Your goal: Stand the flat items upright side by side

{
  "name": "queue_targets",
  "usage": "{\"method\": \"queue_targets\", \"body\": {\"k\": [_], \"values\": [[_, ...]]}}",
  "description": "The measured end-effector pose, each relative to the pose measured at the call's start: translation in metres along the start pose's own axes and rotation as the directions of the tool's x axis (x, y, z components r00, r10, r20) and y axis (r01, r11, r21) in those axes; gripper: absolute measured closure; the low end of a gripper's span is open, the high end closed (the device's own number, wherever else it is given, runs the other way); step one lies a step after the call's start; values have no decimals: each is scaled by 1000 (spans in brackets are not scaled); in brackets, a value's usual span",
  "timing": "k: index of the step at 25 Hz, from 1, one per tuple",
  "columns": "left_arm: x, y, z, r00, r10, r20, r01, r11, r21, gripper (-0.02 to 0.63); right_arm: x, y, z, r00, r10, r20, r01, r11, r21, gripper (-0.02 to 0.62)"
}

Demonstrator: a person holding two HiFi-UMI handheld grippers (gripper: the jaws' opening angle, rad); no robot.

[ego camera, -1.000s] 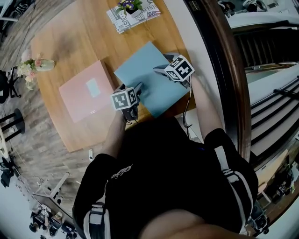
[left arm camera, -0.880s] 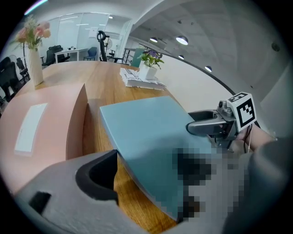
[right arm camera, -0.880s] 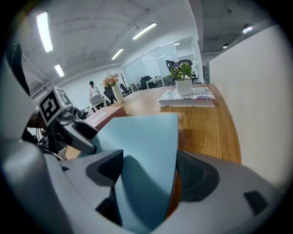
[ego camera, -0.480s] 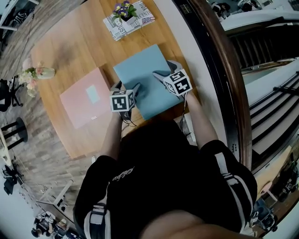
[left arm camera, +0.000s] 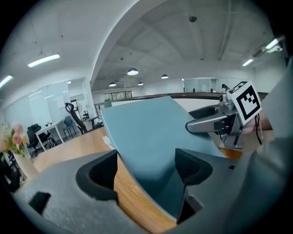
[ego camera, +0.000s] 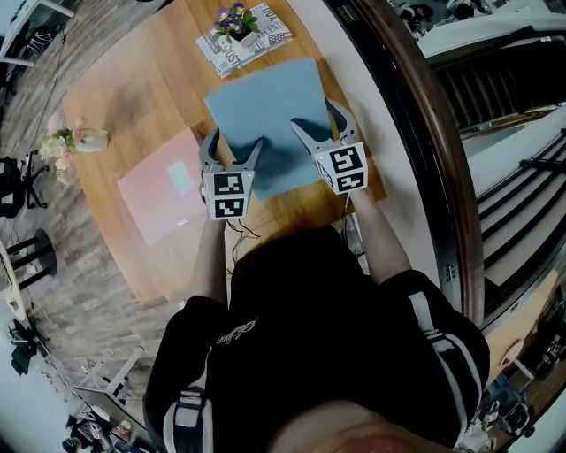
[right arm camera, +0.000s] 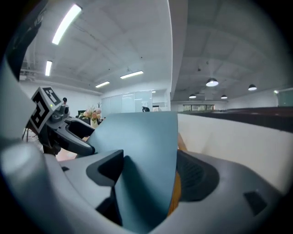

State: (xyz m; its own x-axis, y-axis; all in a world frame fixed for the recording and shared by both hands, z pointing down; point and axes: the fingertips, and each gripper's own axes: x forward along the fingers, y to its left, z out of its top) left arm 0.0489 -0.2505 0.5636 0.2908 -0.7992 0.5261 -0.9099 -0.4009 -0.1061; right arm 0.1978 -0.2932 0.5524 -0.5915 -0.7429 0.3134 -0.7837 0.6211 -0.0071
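Observation:
A large blue flat item [ego camera: 265,106] is tipped up off the wooden table [ego camera: 133,84], its far edge raised. My left gripper [ego camera: 232,149] straddles its left side and my right gripper [ego camera: 318,128] its right side. Each has one finger over the blue face and the other at the side edge. In the left gripper view the blue item [left arm camera: 151,137] runs slantwise between wide jaws. The right gripper view shows the blue item [right arm camera: 142,151] the same way, with a gap beside the right jaw. A pink flat item [ego camera: 168,181] lies flat to the left.
A small potted plant [ego camera: 237,16] stands on a newsprint-patterned book [ego camera: 252,40] at the table's far side. A flower vase [ego camera: 75,139] sits at the left edge. A white ledge and dark curved rail [ego camera: 416,106] run along the right.
The blue item lay flat under both grippers; now it is tilted up and shifted toward the far side. Both grippers moved forward with it and turned to point upward.

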Motion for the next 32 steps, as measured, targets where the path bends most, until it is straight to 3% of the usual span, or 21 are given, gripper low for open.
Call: {"method": "queue_targets", "body": {"k": [7,13,21,27,32], "values": [[-22,4,29,985,90,149,-112,983,147,202,-27,6,37,981,-87,176,96,994,-45,232],[-39,-6,30,973,103,208,-140,975,175,201,-49,15,39,973,-118,198,126,992,-31,242],[-67,-27,32,967,30,253,-61,991,118,199,-91,39,22,974,-150,172,154,988,-13,247],[-87,-41,19,969,-44,243,-2,983,186,204,-120,59,9,967,-203,151,209,977,-28,255],[-89,-53,8,958,-153,241,87,962,260,204,-144,70,-2,940,-311,143,312,950,14,247]]}}
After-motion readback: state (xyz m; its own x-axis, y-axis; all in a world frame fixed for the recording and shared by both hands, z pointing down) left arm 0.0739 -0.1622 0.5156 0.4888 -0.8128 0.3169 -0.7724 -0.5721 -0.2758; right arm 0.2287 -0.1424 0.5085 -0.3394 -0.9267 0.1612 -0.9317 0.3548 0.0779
